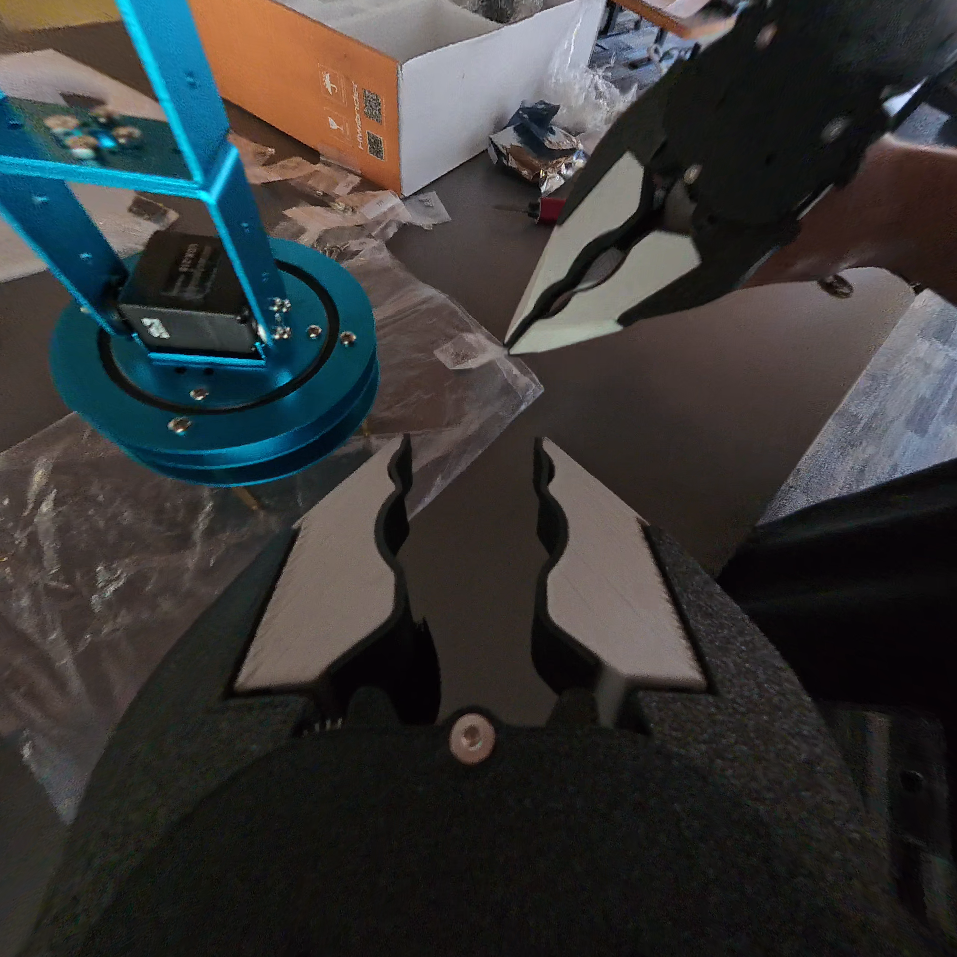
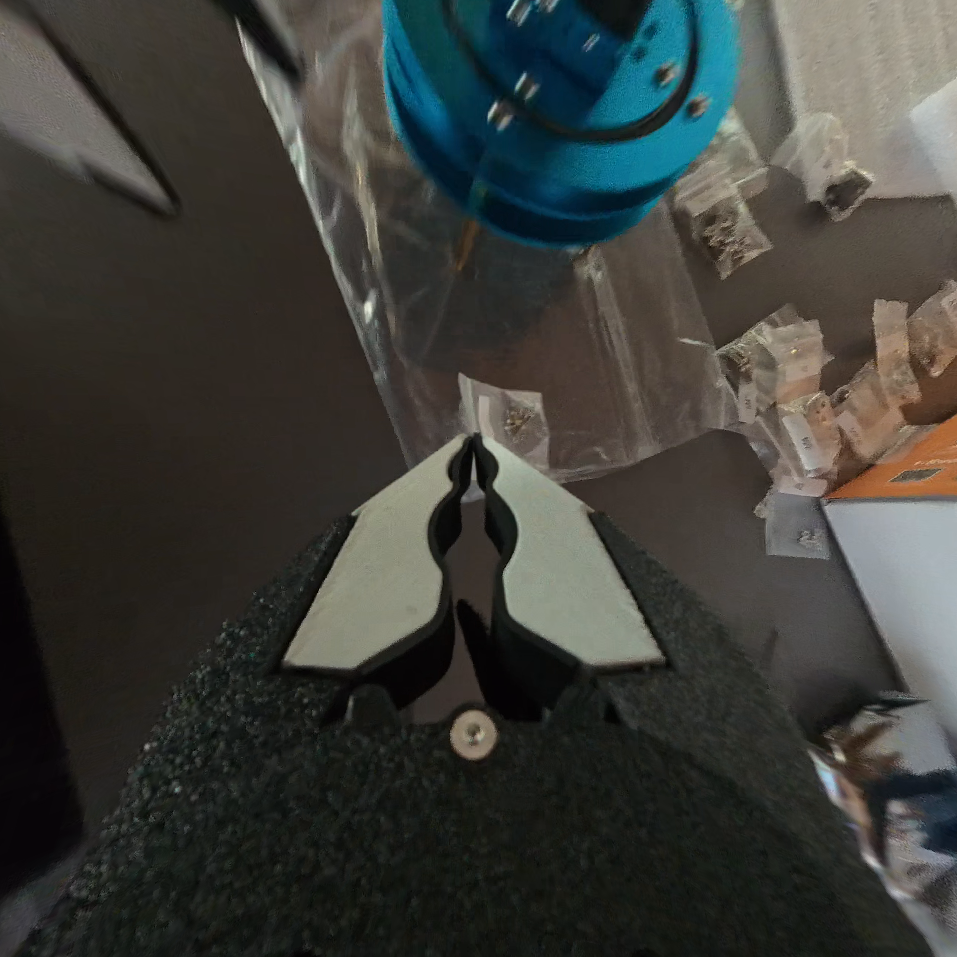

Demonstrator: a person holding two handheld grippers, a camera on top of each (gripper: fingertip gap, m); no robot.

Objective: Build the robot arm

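Note:
My right gripper (image 2: 474, 439) is shut on the corner of a small clear bag of screws (image 2: 512, 414). The bag lies on a large clear plastic bag (image 2: 595, 362) on the dark table. In the left wrist view the right gripper (image 1: 510, 349) comes in from the upper right, its tips closed at the small bag's (image 1: 458, 354) edge. My left gripper (image 1: 472, 445) is open and empty above the table (image 1: 647, 414), with its left finger over the large bag's (image 1: 440, 404) edge. A blue round metal base (image 1: 217, 373) with a black servo (image 1: 186, 290) and blue brackets stands just left of it, and shows in the right wrist view (image 2: 559, 155).
An orange and white cardboard box (image 1: 362, 77) stands at the back, and shows in the right wrist view (image 2: 906, 476). Several small bags of hardware (image 2: 828, 393) lie beside it. A crumpled foil bag (image 1: 538, 150) and a red tool (image 1: 549, 209) lie farther back. The tips of one gripper are about 11 centimetres away from the tips of the other.

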